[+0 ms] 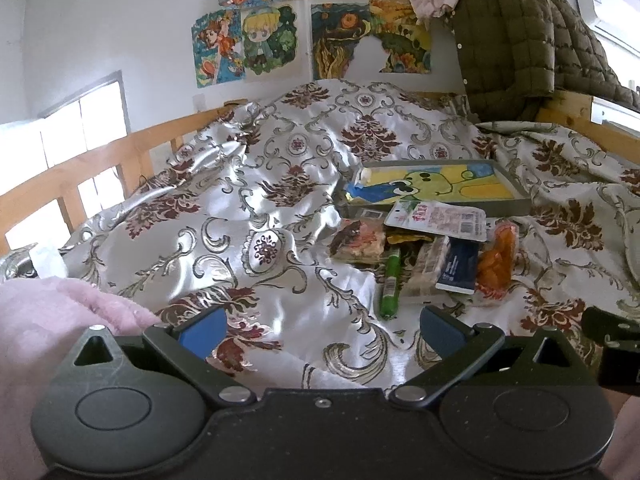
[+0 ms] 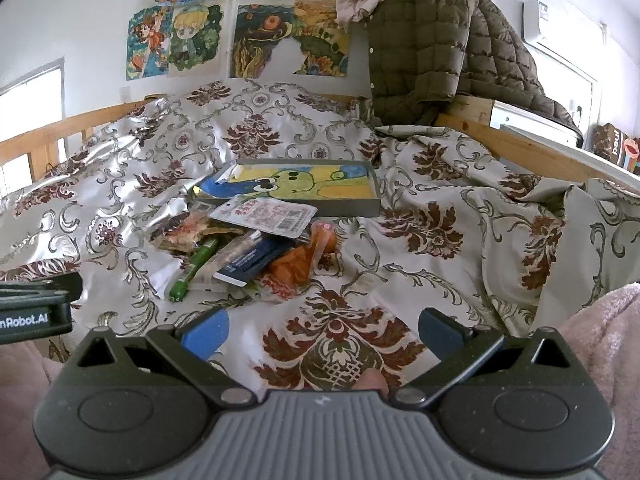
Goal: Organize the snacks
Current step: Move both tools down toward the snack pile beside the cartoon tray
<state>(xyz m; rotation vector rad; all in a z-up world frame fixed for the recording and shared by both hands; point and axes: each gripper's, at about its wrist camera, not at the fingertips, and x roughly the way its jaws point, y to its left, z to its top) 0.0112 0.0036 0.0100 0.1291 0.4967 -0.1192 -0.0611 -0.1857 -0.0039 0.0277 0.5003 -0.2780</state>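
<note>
Snack pile (image 1: 424,252) ahead of both spread, empty jaws, near tray (image 1: 516,200)

Light: we see bright daylight from the blown-out white window (image 1: 86,120) at left.
Glare: we note sheen on the shiny floral satin bedspread (image 1: 280,184).
Distortion: strong fisheye bending, dark corners.
Focus: we find both views fairly sharp.

bedspread (image 1: 248,184): glossy satin cloth
snack packs (image 2: 256,240): shiny plastic
bed rail (image 1: 80,168): smooth wood
jacket (image 2: 432,48): matt quilted cloth
</note>
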